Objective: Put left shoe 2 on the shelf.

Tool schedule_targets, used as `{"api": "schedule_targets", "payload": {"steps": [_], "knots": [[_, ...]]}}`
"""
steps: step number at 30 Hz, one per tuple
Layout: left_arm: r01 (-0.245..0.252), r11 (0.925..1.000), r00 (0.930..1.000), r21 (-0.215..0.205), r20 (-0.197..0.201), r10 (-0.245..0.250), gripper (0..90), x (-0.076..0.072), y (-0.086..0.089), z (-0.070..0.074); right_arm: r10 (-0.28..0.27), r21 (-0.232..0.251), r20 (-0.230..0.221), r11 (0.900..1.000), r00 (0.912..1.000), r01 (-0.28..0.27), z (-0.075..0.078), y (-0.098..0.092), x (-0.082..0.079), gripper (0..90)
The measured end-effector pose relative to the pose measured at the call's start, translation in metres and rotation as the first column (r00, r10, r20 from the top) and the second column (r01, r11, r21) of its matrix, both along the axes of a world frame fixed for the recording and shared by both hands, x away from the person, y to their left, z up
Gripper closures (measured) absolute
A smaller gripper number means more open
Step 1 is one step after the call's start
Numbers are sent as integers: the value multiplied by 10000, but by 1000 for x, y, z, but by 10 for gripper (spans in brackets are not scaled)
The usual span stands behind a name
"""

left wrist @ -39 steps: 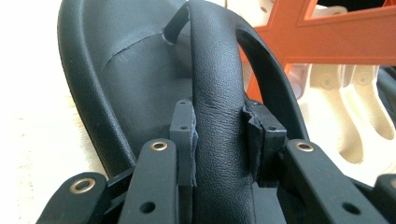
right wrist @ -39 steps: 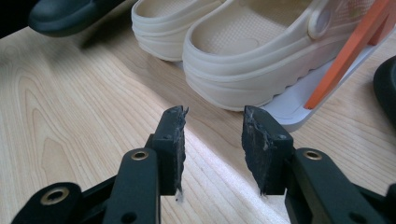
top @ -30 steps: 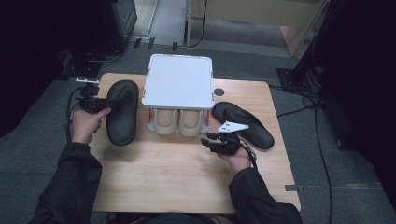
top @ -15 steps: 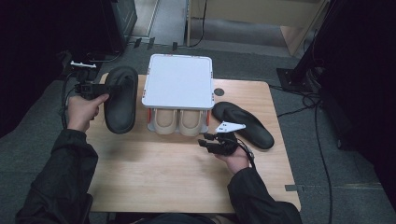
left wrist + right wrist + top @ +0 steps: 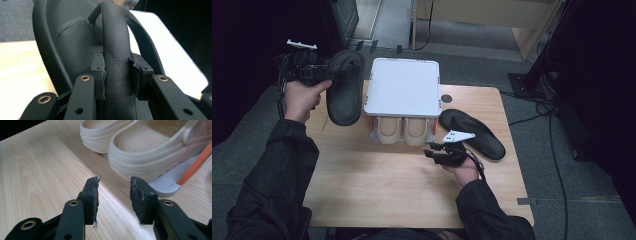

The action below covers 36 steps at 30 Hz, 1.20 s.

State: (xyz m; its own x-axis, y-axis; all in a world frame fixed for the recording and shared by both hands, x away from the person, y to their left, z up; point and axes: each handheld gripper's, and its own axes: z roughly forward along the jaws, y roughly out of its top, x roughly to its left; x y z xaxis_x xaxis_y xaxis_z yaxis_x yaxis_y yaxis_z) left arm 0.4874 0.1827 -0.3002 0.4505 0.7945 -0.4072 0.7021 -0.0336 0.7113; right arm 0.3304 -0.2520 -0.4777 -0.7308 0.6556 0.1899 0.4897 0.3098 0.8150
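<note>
clogs [image 5: 403,130] — fronts hidden under rack top [image 5: 402,86] | slipper [image 5: 75,45] — toe cut off

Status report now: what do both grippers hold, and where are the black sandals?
Left gripper shut on strap of black sandal, raised off table. Right gripper open, nothing in it, near beige clogs. Second sandal lies on table. Nothing in the way.

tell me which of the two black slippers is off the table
The black slipper on the left: the left hand-held gripper clamps its strap and holds it in the air. The other black slipper lies flat on the table, right of the rack.
</note>
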Motion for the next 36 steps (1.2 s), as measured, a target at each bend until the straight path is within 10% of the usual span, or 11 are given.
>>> {"api": "schedule_targets", "payload": {"steps": [16,36], "knots": [[524,9986,9985,16,132,-524,676,20,-60,22,93,83,104,9999,9999,-94,4,-2,-1,589],[1095,9938,9932,170,-416,-1088,675,50,-128,-8,-143,55,226,9999,9996,142,6,-13,-5,586]]}}
